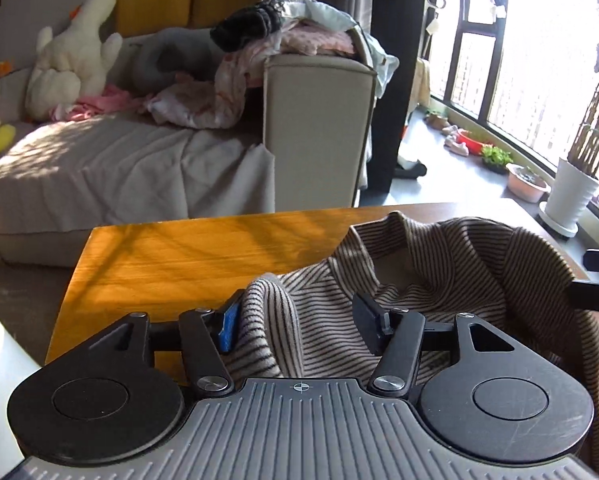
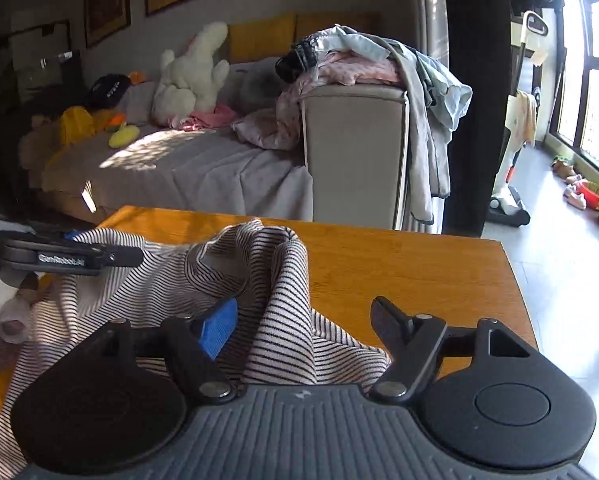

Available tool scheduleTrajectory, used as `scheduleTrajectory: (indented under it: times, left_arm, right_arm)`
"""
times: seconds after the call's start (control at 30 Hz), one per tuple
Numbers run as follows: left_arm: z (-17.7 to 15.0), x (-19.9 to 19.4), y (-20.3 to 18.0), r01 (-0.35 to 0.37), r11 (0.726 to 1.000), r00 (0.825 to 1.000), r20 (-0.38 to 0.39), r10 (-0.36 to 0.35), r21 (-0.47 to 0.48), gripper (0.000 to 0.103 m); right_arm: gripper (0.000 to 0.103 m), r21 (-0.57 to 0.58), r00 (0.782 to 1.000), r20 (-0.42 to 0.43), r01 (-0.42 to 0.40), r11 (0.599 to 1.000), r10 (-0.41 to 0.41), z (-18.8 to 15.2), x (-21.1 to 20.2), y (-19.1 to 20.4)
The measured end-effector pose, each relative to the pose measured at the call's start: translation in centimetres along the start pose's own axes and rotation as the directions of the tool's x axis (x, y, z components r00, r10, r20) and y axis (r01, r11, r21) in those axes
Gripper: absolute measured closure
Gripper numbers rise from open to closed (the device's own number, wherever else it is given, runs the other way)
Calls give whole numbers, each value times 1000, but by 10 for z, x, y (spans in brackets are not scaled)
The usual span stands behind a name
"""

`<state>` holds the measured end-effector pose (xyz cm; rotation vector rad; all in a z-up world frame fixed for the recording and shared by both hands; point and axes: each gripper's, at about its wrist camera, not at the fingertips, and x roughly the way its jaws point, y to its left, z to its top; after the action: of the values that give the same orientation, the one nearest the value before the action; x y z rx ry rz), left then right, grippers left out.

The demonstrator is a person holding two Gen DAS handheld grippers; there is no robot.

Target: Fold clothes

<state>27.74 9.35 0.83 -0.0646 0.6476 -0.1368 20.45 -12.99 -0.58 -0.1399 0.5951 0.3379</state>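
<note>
A beige garment with thin dark stripes (image 1: 439, 264) lies bunched on the orange wooden table (image 1: 179, 256). My left gripper (image 1: 299, 320) stands open over its near folds, cloth lying loose between the jaws; the blue pad (image 1: 229, 326) brushes one fold. In the right wrist view the same striped garment (image 2: 259, 264) rises in a ridge between the spread jaws of my right gripper (image 2: 303, 320), which is open too. The left gripper (image 2: 71, 258) shows at the left of that view, over the cloth, with a hand (image 2: 7, 320) below it.
Beyond the table (image 2: 419, 264) stands a beige sofa (image 1: 119, 168) with a white plush toy (image 1: 75, 60) and a heap of clothes (image 1: 299, 28) on its armrest. Plant pots (image 1: 571, 192) line the window at right; a vacuum cleaner (image 2: 507, 184) stands on the floor.
</note>
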Motion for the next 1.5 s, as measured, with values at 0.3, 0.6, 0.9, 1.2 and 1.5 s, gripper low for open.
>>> scheduleTrajectory:
  times: [0.3,0.6,0.9,1.2,1.5]
  left_arm:
    - [-46,-3,-48,153,975,988,7,-156,163,22]
    - [-47,-2,-41,137,981,990,10,-139,140,13]
    - [-32,12,-19,-25,994,999,-25,28,104,17]
    - [-3,49,20,-168,980,983,-59,175,108,85]
    - [-9,-9,13,-1,998,1000,1,1,-60,18]
  right_arm:
    - [44,-71,987,-160,12,997,-23,-49,-17,1]
    - [92,-69,960,-8,278,958,-280,-7,-10,-44]
    - [87,-112,947,-74,302,947,-311,-33,28,-60]
    - [65,-106,940,-83,322,941,-331,-42,17,-68]
    - [53,-82,978,-8,209,974,-210,-44,-82,-46]
